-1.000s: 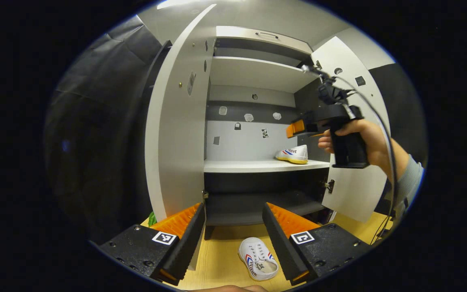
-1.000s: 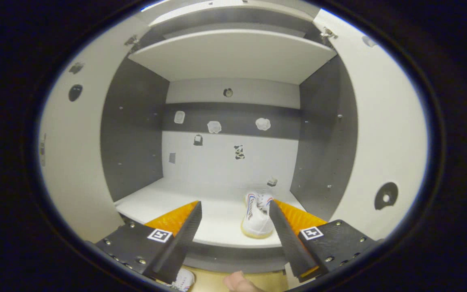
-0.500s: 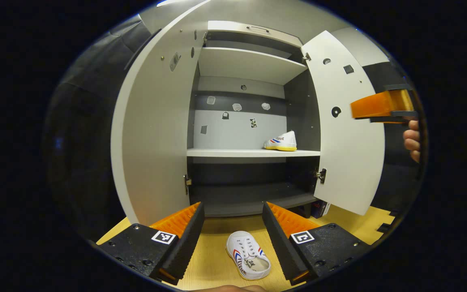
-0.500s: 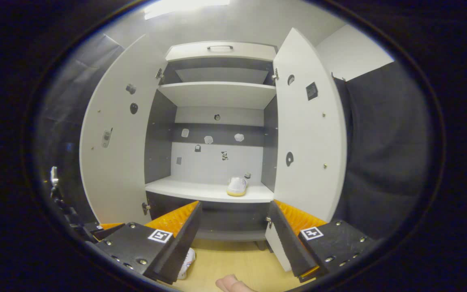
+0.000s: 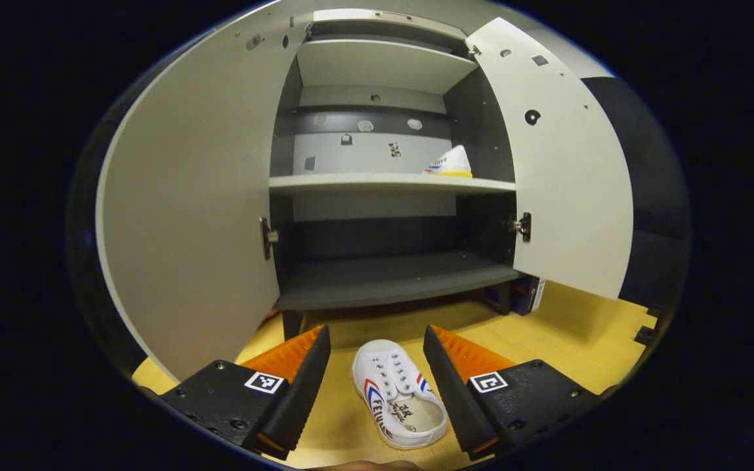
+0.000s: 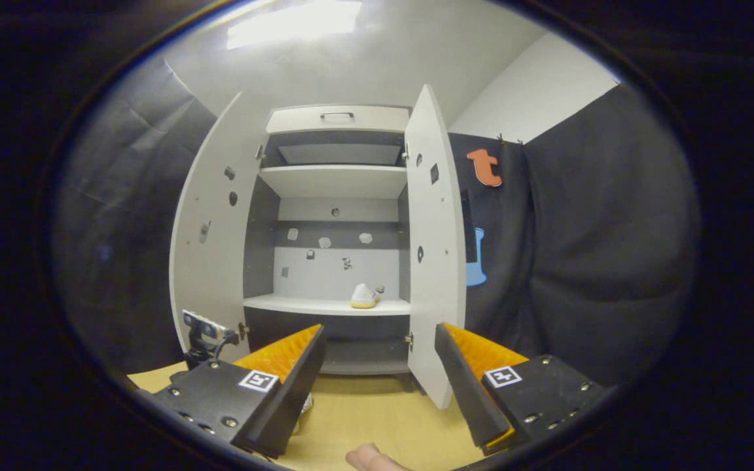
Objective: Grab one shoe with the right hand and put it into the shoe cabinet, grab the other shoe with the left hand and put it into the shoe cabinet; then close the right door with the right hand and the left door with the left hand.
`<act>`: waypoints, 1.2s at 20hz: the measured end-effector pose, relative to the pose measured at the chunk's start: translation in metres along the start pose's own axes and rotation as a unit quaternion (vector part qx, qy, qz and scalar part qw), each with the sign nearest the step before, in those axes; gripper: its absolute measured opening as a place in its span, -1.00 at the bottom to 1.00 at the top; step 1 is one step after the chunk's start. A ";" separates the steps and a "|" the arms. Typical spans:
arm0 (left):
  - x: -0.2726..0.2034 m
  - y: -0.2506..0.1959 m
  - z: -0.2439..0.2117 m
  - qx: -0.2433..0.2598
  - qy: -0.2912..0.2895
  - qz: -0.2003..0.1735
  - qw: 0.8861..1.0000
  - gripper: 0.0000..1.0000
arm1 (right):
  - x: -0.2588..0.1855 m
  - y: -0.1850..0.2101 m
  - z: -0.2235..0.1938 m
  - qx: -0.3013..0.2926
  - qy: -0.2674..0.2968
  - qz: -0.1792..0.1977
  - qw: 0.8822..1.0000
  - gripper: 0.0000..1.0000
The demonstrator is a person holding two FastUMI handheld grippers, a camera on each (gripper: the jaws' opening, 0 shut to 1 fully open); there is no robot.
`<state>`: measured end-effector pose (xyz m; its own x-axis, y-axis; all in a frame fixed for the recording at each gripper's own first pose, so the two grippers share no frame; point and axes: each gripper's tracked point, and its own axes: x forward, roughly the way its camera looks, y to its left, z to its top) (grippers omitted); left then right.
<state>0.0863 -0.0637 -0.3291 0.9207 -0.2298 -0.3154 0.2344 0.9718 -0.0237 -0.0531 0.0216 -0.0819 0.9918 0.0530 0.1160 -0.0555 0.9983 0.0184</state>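
Fingers of the left gripper (image 5: 377, 386), black with orange ribbed backs, stand spread wide apart and hold nothing; in the left gripper view the white canvas shoe with red and blue side stripes (image 5: 398, 400) lies between them on the light wooden floor (image 5: 567, 340), toe pointing toward the cabinet, its opening nearest the camera. The shoe sits in the gap without touching either finger, a little closer to the right-hand one. Beyond it stands the white shoe cabinet with dark grey inner walls (image 5: 390, 196), both doors swung open: the left white door (image 5: 200, 203) fills much of that side, and the right white door (image 5: 567, 170) hangs open on its hinge. On the white middle shelf (image 5: 364, 184), toward its right end and close to the inner wall, rests the second white shoe with a yellow sole (image 5: 450, 163). The dark lower shelf (image 5: 390, 281) lies beneath it. In the right gripper view the right gripper (image 6: 380, 379) is well back from the cabinet, its fingers likewise parted and unloaded, with the shelved shoe (image 6: 364, 296) small in the distance and the edge of the right door (image 6: 436, 261) facing the camera. Part of the left gripper (image 6: 203, 333) shows at lower left, near the floor.
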 end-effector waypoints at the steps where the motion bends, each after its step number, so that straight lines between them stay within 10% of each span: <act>1: 0.006 0.000 -0.016 -0.004 0.024 -0.002 1.000 0.75 | -0.005 -0.001 -0.005 0.000 0.003 0.006 1.000 0.97; 17: 0.039 0.015 -0.123 -0.057 0.200 0.033 0.978 0.77 | -0.020 -0.032 -0.029 0.021 -0.007 0.009 1.000 0.97; 18: 0.041 0.001 -0.120 -0.054 0.198 0.006 0.979 0.66 | -0.020 -0.032 -0.026 0.016 -0.012 0.007 1.000 0.97; 20: 0.041 0.001 -0.124 -0.021 0.215 0.025 0.976 -0.31 | -0.020 -0.028 -0.026 0.014 -0.014 0.010 1.000 0.97; 24: 0.045 0.010 -0.117 0.018 0.202 0.051 0.978 -0.88 | -0.018 -0.025 -0.032 0.021 -0.005 0.018 1.000 0.97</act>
<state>0.0939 -0.0582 -0.4544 0.7429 -0.0856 -0.6639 0.1653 0.9845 0.0581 -0.0654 -0.0039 -0.1160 0.9878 0.0892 0.1280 -0.0971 0.9937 0.0565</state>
